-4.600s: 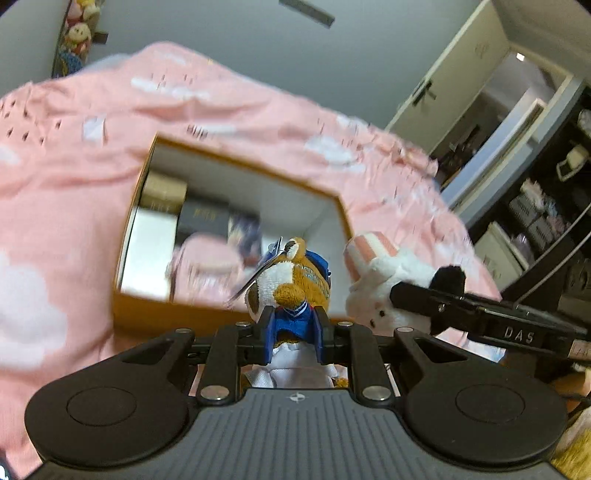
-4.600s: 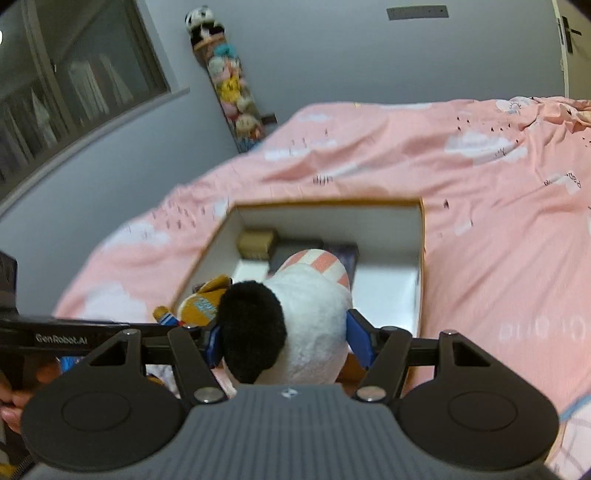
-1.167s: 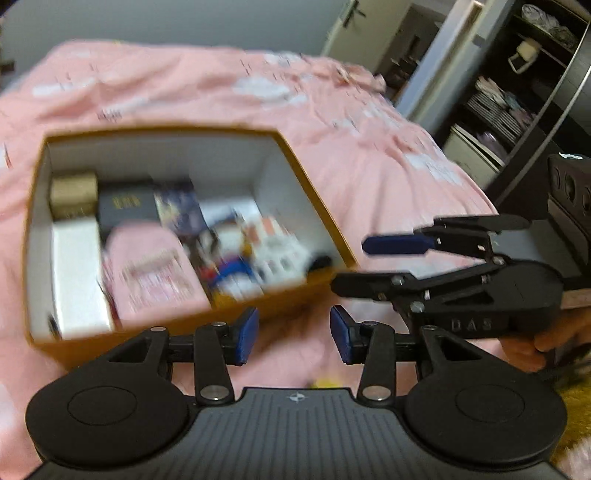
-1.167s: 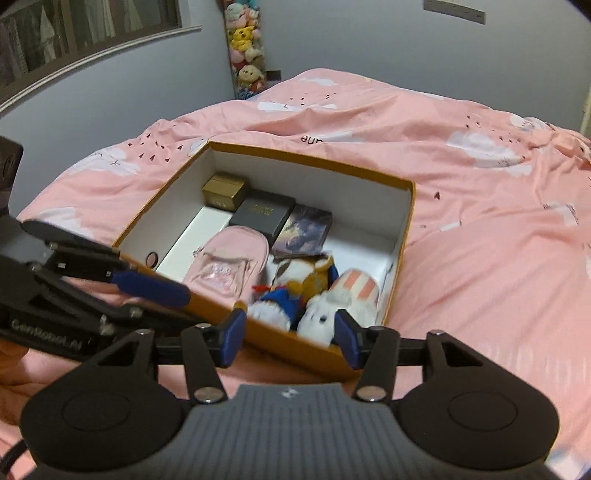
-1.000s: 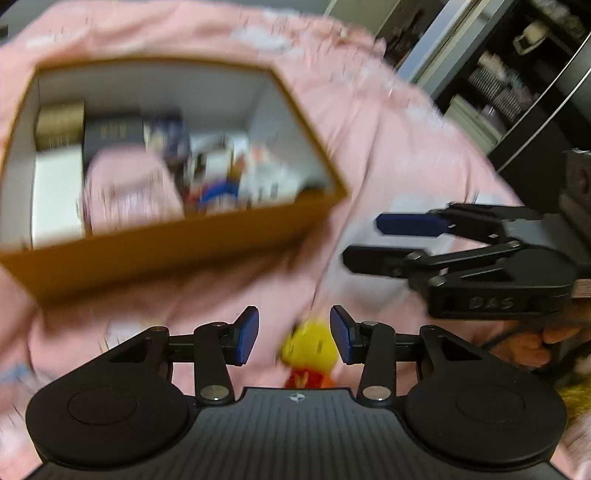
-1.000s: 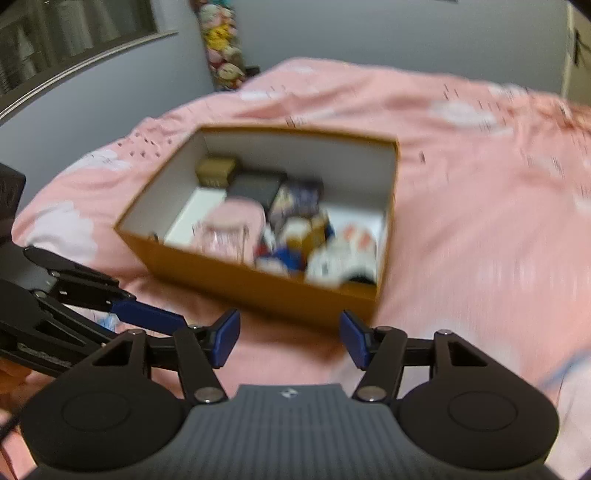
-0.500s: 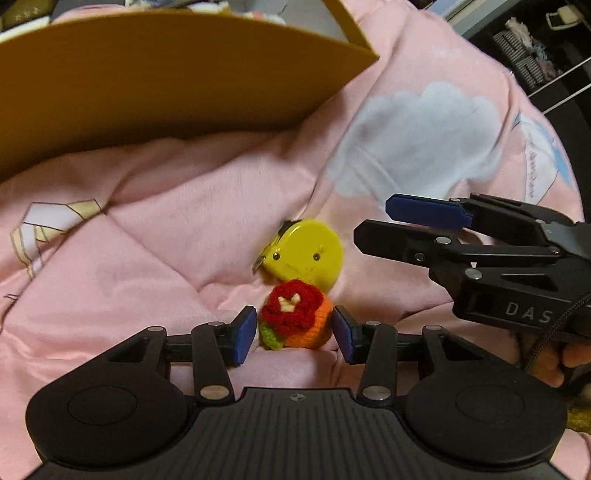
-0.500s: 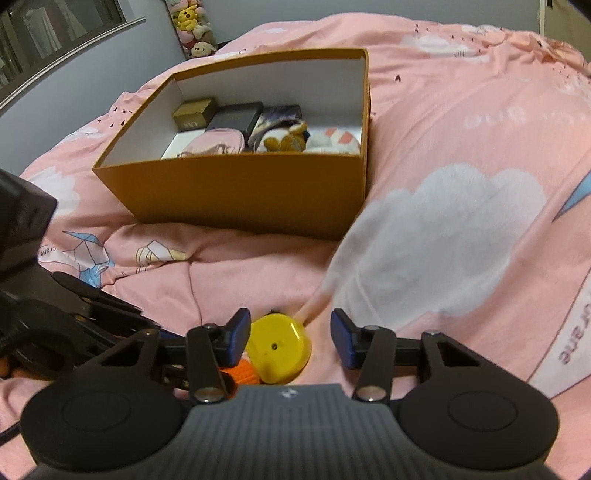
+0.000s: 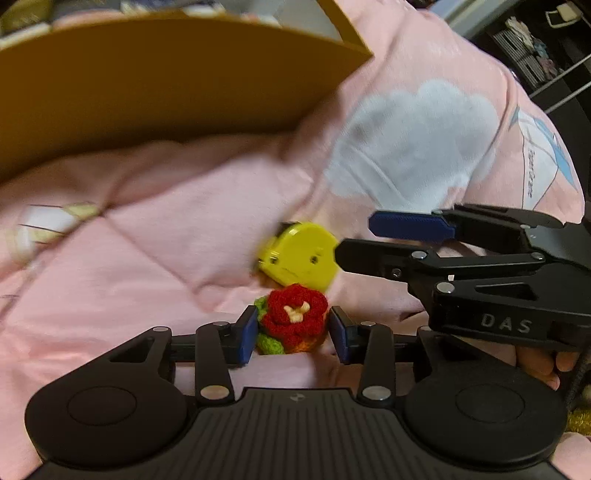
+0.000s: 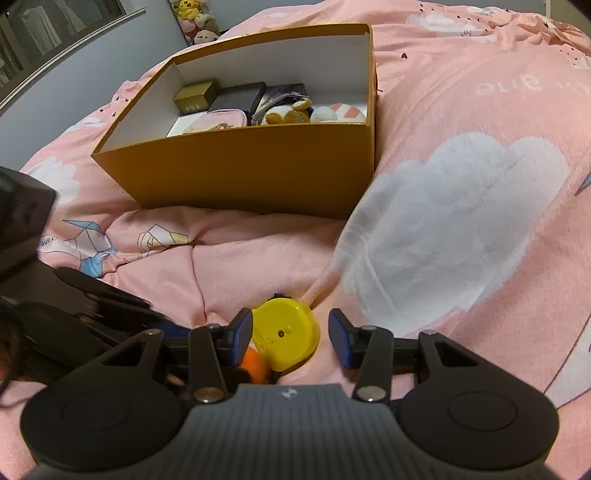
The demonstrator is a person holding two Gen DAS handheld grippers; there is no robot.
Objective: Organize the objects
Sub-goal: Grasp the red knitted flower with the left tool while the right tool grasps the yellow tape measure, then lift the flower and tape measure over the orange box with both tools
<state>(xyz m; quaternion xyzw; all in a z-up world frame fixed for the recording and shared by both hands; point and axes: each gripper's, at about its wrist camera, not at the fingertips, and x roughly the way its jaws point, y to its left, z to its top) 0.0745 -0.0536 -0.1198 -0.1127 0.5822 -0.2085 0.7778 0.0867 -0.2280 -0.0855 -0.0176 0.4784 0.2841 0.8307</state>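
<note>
A red crocheted flower (image 9: 293,317) with green leaves and an orange base lies on the pink duvet between the blue pads of my left gripper (image 9: 293,334). The jaws are open around it with small gaps. A round yellow tape measure (image 9: 301,256) lies just behind the flower; it also shows in the right wrist view (image 10: 286,338). My right gripper (image 10: 291,338) is open around the tape measure, left pad close to it. The orange base (image 10: 255,363) shows beside it. The orange box (image 10: 243,166) holds plush toys and small boxes.
The box's near wall (image 9: 147,85) looms just beyond the left gripper. The duvet (image 10: 461,221) is soft and creased, with a white cloud print to the right. A plush rack (image 10: 195,18) stands by the far wall. Dark shelving (image 9: 546,48) is at the right.
Both grippers have come down from the box to the duvet in front of it. The left now straddles the flower and the right straddles the yellow tape measure, which has shifted slightly.
</note>
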